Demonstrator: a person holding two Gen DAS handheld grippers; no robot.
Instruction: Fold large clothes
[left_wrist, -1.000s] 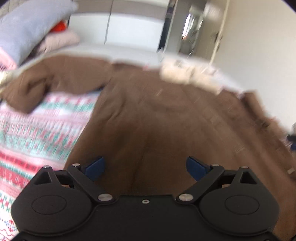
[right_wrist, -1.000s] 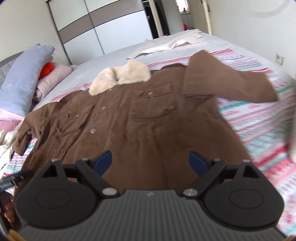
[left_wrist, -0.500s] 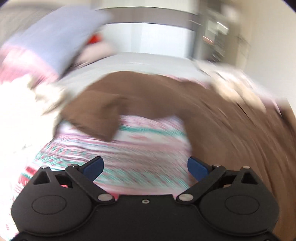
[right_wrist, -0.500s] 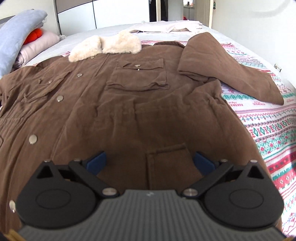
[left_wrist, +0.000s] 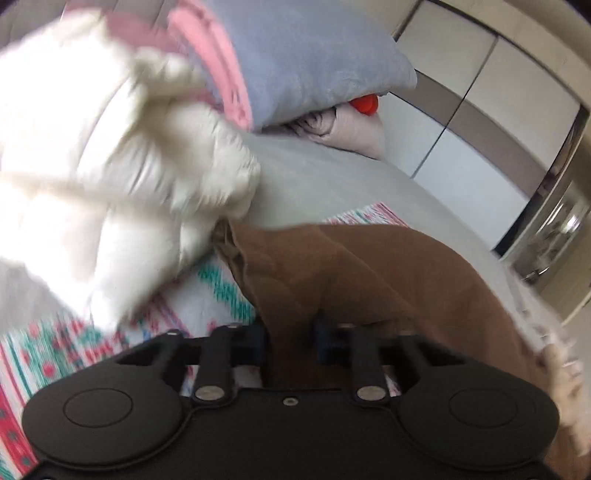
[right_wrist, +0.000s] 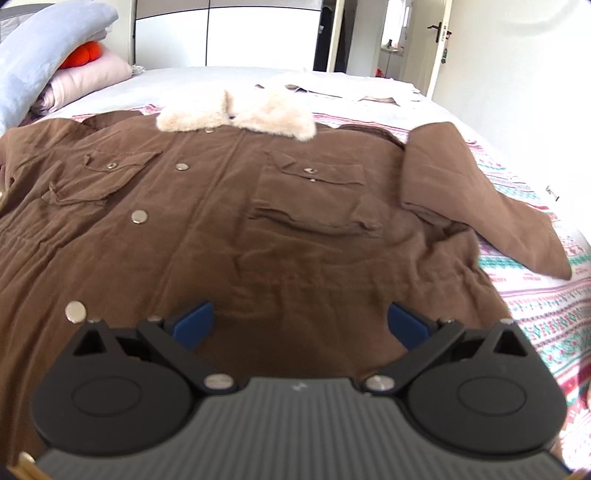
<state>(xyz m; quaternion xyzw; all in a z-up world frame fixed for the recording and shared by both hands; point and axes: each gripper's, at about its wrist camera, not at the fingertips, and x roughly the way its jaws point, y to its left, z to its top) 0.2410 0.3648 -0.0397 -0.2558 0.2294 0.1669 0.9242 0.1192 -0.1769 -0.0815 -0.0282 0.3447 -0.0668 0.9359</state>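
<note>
- A large brown coat (right_wrist: 229, 229) lay spread front-up across the bed (right_wrist: 207, 79), its matte, softly creased cloth covering most of the mattress.
- A cream fleece collar (right_wrist: 236, 116) sat at its top edge, fluffy against the flat weave.
- Round silver snap buttons (right_wrist: 139, 216) ran down the front, and two square flap pockets (right_wrist: 314, 195) sat on the chest.
- One sleeve (right_wrist: 480, 199) was bent across the patterned bedspread (right_wrist: 546, 314), which was striped in pink, teal and white.
- The left gripper (left_wrist: 288, 334) had just been closing; its jaws pinched a fold of the other brown sleeve (left_wrist: 369, 280), beside a puffy white duvet (left_wrist: 110, 166).
- The right gripper (right_wrist: 301, 323) hovered over the coat's lower front, its blue-padded jaws spread wide with nothing pressed between them.
- A grey-blue pillow (right_wrist: 40, 59) and a pale pink folded blanket (right_wrist: 88, 79) were piled by the headboard.
</note>
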